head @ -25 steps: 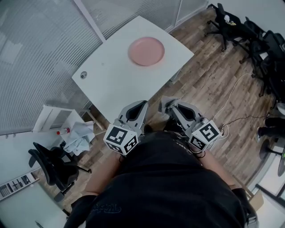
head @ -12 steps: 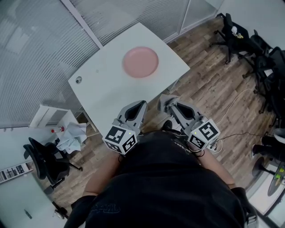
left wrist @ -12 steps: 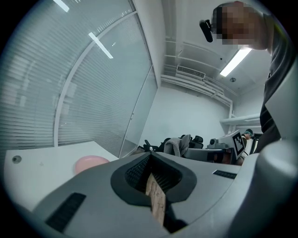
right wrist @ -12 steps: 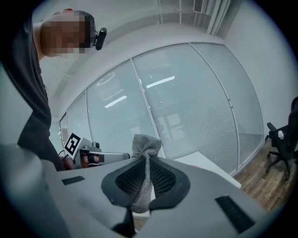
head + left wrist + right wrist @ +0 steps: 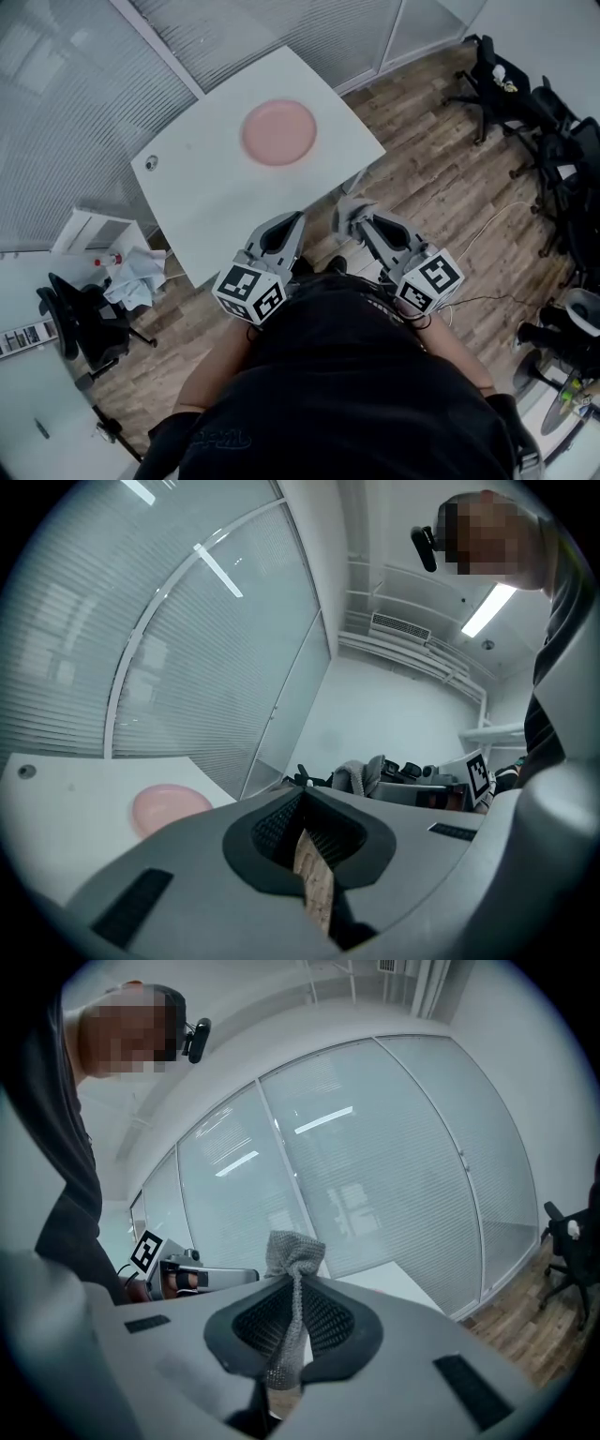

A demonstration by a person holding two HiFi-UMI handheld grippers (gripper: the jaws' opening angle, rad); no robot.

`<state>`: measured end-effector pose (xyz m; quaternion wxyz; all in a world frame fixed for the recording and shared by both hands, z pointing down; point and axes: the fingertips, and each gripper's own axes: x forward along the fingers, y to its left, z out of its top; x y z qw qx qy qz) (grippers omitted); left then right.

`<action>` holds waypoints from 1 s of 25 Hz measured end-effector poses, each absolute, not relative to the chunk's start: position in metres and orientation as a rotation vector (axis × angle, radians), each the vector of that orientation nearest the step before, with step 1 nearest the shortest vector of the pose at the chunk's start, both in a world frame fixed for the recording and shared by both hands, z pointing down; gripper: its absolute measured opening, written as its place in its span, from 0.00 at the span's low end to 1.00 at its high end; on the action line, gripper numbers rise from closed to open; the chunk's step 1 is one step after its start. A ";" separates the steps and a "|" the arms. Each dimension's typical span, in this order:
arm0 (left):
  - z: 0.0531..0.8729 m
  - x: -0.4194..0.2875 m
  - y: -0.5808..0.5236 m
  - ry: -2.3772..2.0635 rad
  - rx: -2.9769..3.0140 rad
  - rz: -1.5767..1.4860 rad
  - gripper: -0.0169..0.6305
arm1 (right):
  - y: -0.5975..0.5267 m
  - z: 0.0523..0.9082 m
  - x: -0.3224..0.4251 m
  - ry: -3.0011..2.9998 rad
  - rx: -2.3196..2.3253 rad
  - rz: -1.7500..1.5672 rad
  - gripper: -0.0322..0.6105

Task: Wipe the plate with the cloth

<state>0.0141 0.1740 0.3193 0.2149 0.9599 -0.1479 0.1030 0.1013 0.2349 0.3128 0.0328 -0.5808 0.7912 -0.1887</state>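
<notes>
Head view: white table (image 5: pixel 216 197) set at an angle ahead, far sides close against glass partition (image 5: pixel 75 84) with blinds; near edge running up-right in frame, open wood floor (image 5: pixel 441 187) beyond it on the right; office chairs (image 5: pixel 553 141) crowded at far right edge, well apart from the table; thin cable (image 5: pixel 497 220) lying on the floor between; another chair (image 5: pixel 80 323) low left, off the table's left corner; small round hole (image 5: pixel 151 162) near the table's left corner.

Pink plate (image 5: pixel 278 132) flat on the table toward its far side, bare tabletop all round it, well clear of every edge; nothing touching it.

Left gripper (image 5: pixel 292 223) and right gripper (image 5: pixel 352 214) side by side close to the torso, both pointing toward the table; left tips about at the near edge, right tips over floor just off it; plate well apart from both.

Left gripper view: left gripper (image 5: pixel 305 803) jaws pressed together, gripping nothing, only a sliver of floor showing through the slit; plate (image 5: pixel 169 808) low left, far ahead of the tips.

Right gripper view: right gripper (image 5: pixel 295 1283) jaws clamped on grey mesh cloth (image 5: pixel 292 1260); cloth pinched mid-pad, bunched end sticking up past the tips, lower end hanging below the jaws; same cloth (image 5: pixel 349 211) seen as a grey bunch at the right tips in head view, nowhere near the plate.
</notes>
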 end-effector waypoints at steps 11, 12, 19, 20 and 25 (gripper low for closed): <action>0.323 0.017 0.139 -0.465 2.674 0.285 0.05 | 0.195 0.321 0.102 2.527 -1.772 -0.575 0.11; 0.320 0.017 0.134 -0.464 2.697 0.285 0.05 | 0.188 0.321 0.102 2.524 -1.763 -0.581 0.11; 0.317 -0.003 0.074 -0.483 2.695 0.268 0.05 | 0.128 0.319 0.090 2.537 -1.752 -0.576 0.11; 0.313 -0.009 0.063 -0.490 2.695 0.262 0.05 | 0.120 0.317 0.089 2.540 -1.759 -0.572 0.11; 0.305 -0.042 0.024 -0.533 2.711 0.252 0.05 | 0.089 0.320 0.082 2.523 -1.798 -0.589 0.11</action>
